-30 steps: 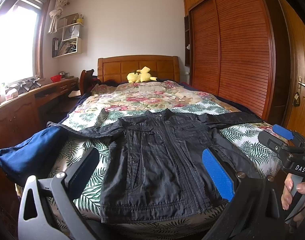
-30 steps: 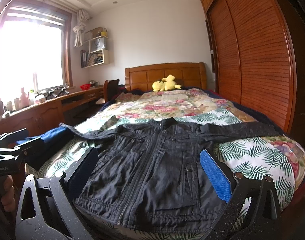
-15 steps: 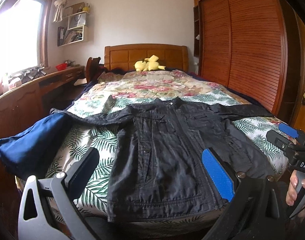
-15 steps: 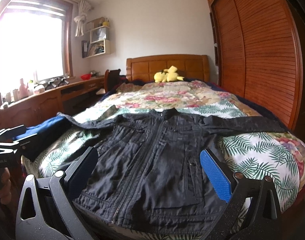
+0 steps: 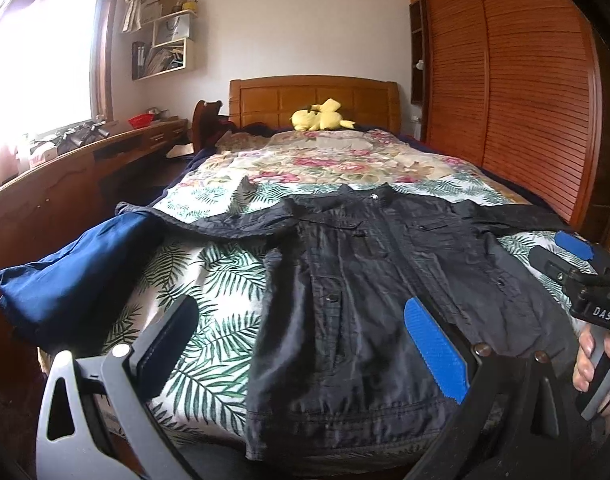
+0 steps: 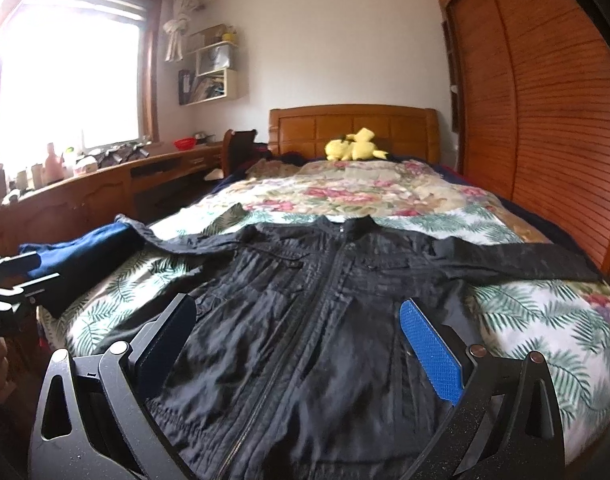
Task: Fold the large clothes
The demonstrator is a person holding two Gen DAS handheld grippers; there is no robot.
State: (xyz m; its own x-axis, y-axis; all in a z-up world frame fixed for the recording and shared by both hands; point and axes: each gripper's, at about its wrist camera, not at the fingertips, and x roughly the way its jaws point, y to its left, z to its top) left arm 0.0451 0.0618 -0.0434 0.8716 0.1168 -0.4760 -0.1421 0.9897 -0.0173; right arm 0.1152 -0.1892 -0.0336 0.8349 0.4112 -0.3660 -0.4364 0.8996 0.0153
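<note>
Both grippers, left gripper (image 5: 301, 344) and right gripper (image 6: 297, 340), are wide open and empty at the lower frame, above the black jacket (image 6: 305, 320).

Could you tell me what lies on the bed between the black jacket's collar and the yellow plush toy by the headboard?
Only bare bedspread lies between the jacket collar and the plush toy: palm leaves, then flowers. Both wrist views show this.
</note>
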